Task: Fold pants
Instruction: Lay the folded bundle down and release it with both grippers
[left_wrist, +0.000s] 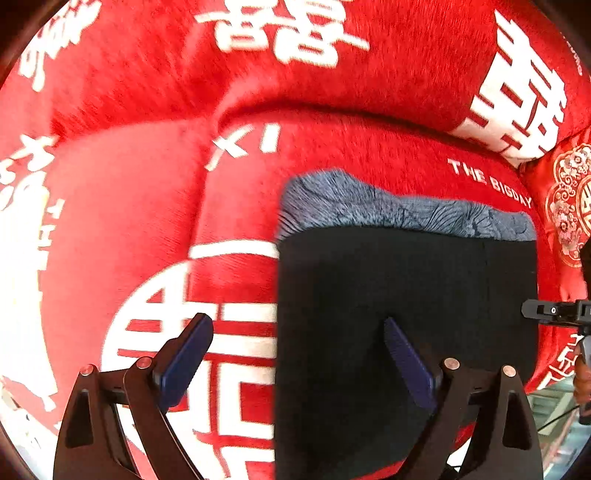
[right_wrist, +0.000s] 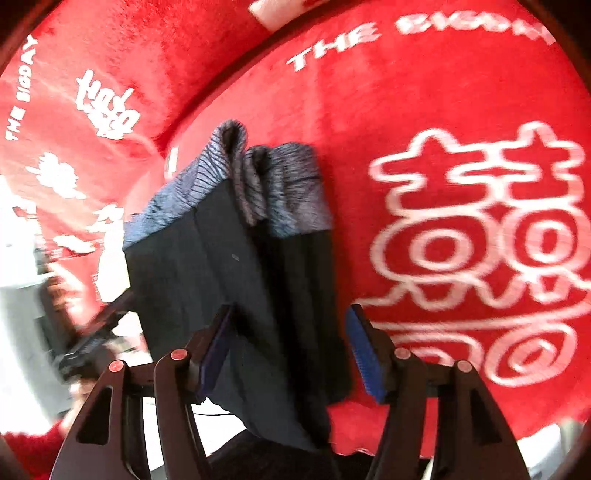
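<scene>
Black tool (left_wrist: 298, 363) with blue ribbed pads (left_wrist: 184, 360) and silver rivets.

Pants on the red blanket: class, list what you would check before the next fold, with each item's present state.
1. Left tool open, pads clear of cloth: ok.
2. Right tool open, not pinching: ok.
3. Pants lie on the red blanket: ok.
4. Left edge straight: ok.
5. Grey lining flat: not ok, bunched.
6. Near end fully on the blanket: cannot tell.
</scene>
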